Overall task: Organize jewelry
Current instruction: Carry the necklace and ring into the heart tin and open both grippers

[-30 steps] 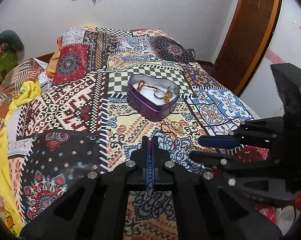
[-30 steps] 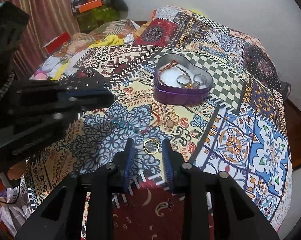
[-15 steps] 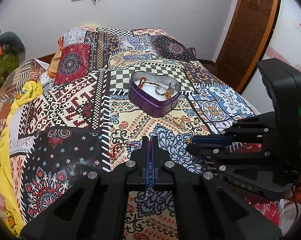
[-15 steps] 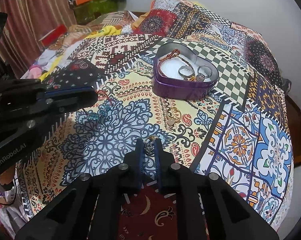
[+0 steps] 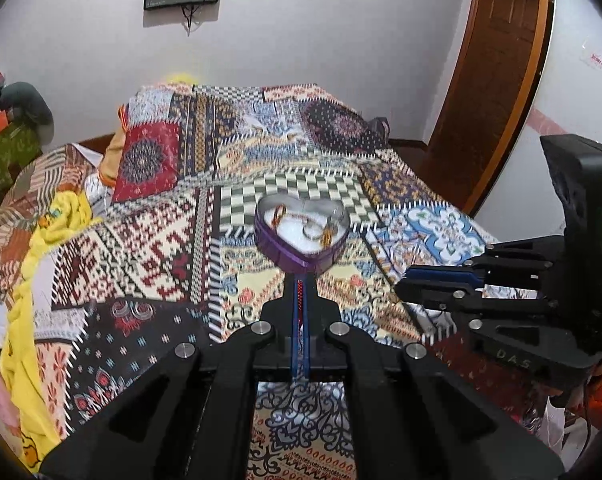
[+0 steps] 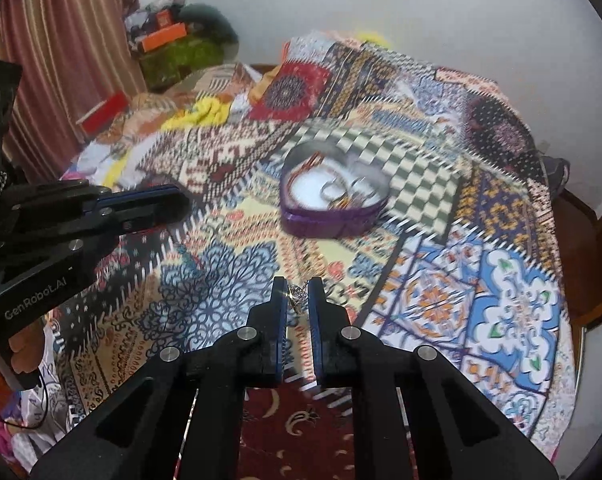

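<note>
A purple heart-shaped tin (image 5: 301, 236) sits on the patterned bedspread, holding rings and a red-gold bracelet; it also shows in the right wrist view (image 6: 333, 196). My left gripper (image 5: 300, 280) is shut on a red cord bracelet (image 5: 299, 300) pinched between its pads, raised above the bed just short of the tin. My right gripper (image 6: 297, 294) is shut on a small silver ring (image 6: 297, 294) held at its fingertips, lifted over the bedspread in front of the tin. Each gripper shows in the other's view, the left (image 6: 141, 204) and the right (image 5: 441, 284).
The patchwork bedspread (image 6: 441, 300) covers the bed. A yellow cloth (image 5: 41, 248) and clutter lie on the left side. A wooden door (image 5: 497, 80) stands at the right, a striped curtain (image 6: 61, 60) at the left.
Both grippers have lifted off the bedspread. The left one carries the red cord bracelet up toward the tin. The right one closed on the ring and raised it.
</note>
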Demonstrator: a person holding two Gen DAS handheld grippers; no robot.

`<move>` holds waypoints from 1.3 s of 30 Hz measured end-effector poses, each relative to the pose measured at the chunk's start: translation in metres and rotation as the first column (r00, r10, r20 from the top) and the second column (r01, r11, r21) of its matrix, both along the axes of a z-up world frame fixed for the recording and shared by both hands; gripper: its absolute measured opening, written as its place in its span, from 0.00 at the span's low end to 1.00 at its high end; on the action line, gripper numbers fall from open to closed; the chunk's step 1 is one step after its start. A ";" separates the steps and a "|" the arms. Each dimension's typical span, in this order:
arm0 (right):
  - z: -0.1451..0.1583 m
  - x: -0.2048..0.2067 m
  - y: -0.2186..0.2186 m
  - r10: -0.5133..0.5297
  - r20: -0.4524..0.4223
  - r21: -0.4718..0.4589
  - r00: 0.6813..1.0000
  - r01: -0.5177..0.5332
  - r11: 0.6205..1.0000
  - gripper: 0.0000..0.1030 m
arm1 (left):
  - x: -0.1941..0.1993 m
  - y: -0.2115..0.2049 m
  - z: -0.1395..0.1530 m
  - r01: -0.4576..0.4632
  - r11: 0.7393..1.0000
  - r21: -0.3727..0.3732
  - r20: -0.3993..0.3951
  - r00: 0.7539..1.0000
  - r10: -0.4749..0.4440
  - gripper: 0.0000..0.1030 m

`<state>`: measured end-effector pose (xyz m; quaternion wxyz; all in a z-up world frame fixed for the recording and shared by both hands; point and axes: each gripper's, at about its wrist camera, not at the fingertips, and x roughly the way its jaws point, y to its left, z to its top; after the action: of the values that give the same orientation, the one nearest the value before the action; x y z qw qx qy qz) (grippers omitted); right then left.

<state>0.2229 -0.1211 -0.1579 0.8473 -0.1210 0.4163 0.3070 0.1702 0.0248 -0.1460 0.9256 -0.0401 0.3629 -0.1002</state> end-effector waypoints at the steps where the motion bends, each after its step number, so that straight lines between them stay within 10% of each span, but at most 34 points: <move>1: 0.003 0.000 -0.001 -0.004 0.008 0.005 1.000 0.004 1.000 0.09 | 0.000 0.000 0.005 -0.002 1.000 -0.002 0.012 1.000 0.002 0.00; 39: 0.020 0.050 0.017 0.013 0.069 0.061 0.997 -0.018 0.998 0.09 | 0.081 -0.004 0.061 0.040 0.997 -0.068 0.146 0.989 -0.030 0.00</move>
<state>0.2730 -0.1042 -0.1377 0.8620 -0.1087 0.3762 0.3219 0.2511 0.0206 -0.0847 0.9457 -0.0591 0.2913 -0.1318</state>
